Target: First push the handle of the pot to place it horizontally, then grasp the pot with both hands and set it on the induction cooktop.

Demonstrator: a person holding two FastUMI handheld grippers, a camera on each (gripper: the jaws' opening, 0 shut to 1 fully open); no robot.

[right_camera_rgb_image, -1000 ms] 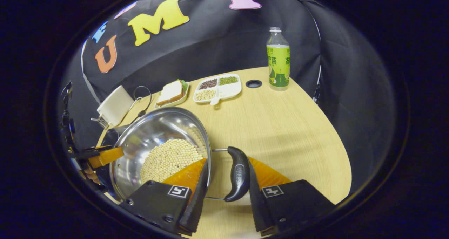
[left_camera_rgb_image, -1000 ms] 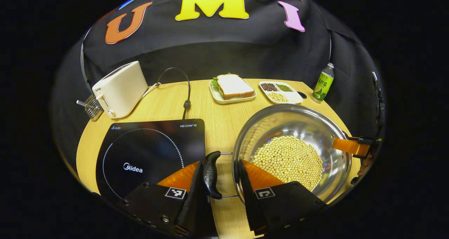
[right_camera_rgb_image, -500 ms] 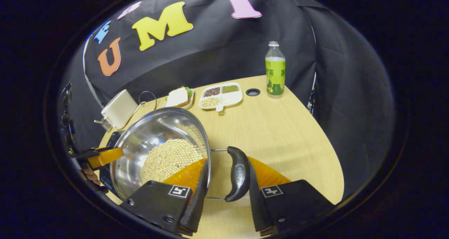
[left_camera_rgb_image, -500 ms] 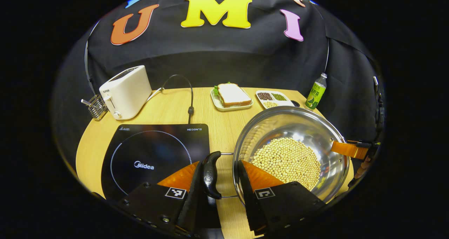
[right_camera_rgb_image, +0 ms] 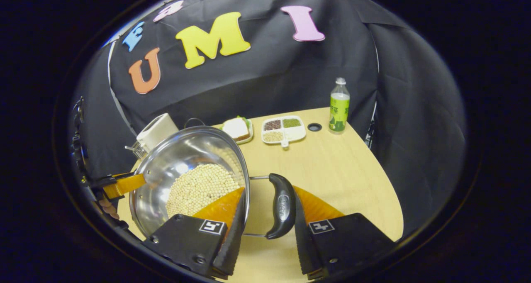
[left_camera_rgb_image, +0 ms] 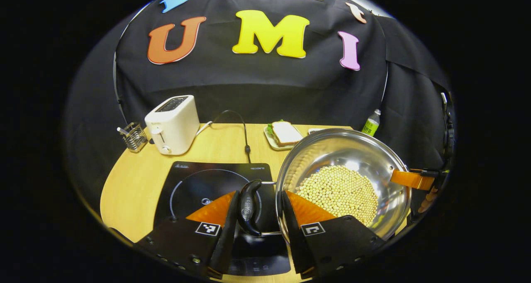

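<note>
Pot (left_camera_rgb_image: 344,179) hangs in the air between the two grippers, its bowl beside and partly over the right edge of the black cooktop (left_camera_rgb_image: 195,183), not yet centred on it. Under both lies the round wooden table (right_camera_rgb_image: 344,171), with a white toaster (left_camera_rgb_image: 172,123), a sandwich plate (left_camera_rgb_image: 284,134), a divided snack tray (right_camera_rgb_image: 284,130) and a green bottle (right_camera_rgb_image: 339,105) well back from the work. Loose pale beans (left_camera_rgb_image: 338,189) cover the pot's bottom. The left gripper (left_camera_rgb_image: 258,208) pinches the pot's left handle (left_camera_rgb_image: 247,206). In the right gripper view, the right gripper (right_camera_rgb_image: 265,210) pinches the other handle (right_camera_rgb_image: 282,206), with one finger (right_camera_rgb_image: 224,208) reaching over the rim.

My guess is that tipping is the main risk: if one side drops lower, the beans could slide and spill. The curved handles could also slip in the fingers and rock the pot, and setting down too soon would leave it half off the cooktop.
</note>
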